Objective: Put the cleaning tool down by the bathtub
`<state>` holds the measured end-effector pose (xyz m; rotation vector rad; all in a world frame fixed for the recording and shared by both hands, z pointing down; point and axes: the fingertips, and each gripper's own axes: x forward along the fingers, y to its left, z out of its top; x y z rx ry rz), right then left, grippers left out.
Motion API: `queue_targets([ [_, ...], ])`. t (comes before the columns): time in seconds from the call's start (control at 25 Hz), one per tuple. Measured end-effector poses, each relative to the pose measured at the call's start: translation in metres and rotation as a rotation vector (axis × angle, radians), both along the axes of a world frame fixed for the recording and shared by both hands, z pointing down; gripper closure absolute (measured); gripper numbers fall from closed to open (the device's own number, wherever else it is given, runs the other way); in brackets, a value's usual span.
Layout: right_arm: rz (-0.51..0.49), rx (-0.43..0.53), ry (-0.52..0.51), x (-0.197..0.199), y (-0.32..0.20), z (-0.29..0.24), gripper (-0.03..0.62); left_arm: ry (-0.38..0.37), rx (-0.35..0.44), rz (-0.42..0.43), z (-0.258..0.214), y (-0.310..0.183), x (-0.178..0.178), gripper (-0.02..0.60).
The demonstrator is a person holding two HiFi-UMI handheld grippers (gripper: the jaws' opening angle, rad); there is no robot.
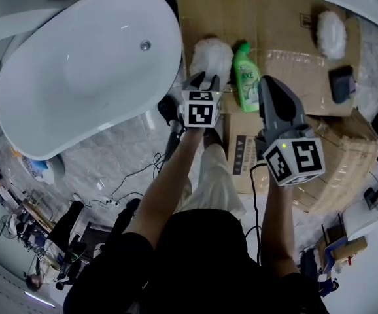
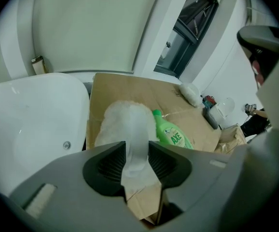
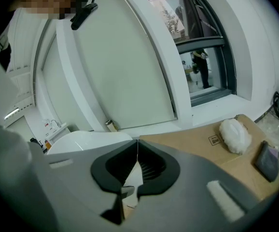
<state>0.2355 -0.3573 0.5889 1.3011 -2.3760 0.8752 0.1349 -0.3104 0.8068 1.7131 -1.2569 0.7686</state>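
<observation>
Right gripper (image 1: 267, 84) nearest, over cardboard (image 1: 274, 18): jaws closed tip to tip, nothing between. Left gripper (image 1: 205, 82) beside it: jaws parted, pale handle of cleaning tool (image 1: 210, 56) between them, not clamped. Tool's fluffy white head lies on cardboard, near bathtub (image 1: 78, 77) rim. Green bottle (image 1: 246, 78), capped, on cardboard just beside fluffy head. Bathtub white, drain (image 1: 145, 44) in floor.

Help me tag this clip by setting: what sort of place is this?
Likely a bathroom mock-up or unfinished bathroom, not a lived-in one: a white freestanding bathtub stands beside flattened cardboard boxes holding a green cleaner bottle, and loose cables trail over the floor.
</observation>
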Motion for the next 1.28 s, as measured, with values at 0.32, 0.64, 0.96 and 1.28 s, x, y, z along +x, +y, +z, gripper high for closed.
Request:
queue_targets([
  [0.32, 0.004, -0.005, -0.002, 0.001, 0.003, 0.001, 0.583, 0.009, -0.002, 0.015, 0.0, 0.001, 0.001, 0.389],
  [0.64, 0.001, 0.007, -0.007, 0.002, 0.0, -0.009, 0.583, 0.008, 0.01, 0.032, -0.012, -0.001, 0.003, 0.37],
  [0.96, -0.004, 0.034, -0.023, -0.001, -0.001, -0.028, 0.583, 0.004, 0.034, 0.065, -0.038, 0.005, -0.001, 0.37],
  [1.28, 0.003, 0.07, -0.022, -0.002, 0.006, -0.05, 0.584, 0.006, 0.088, 0.116, -0.065, 0.01, -0.012, 0.37],
])
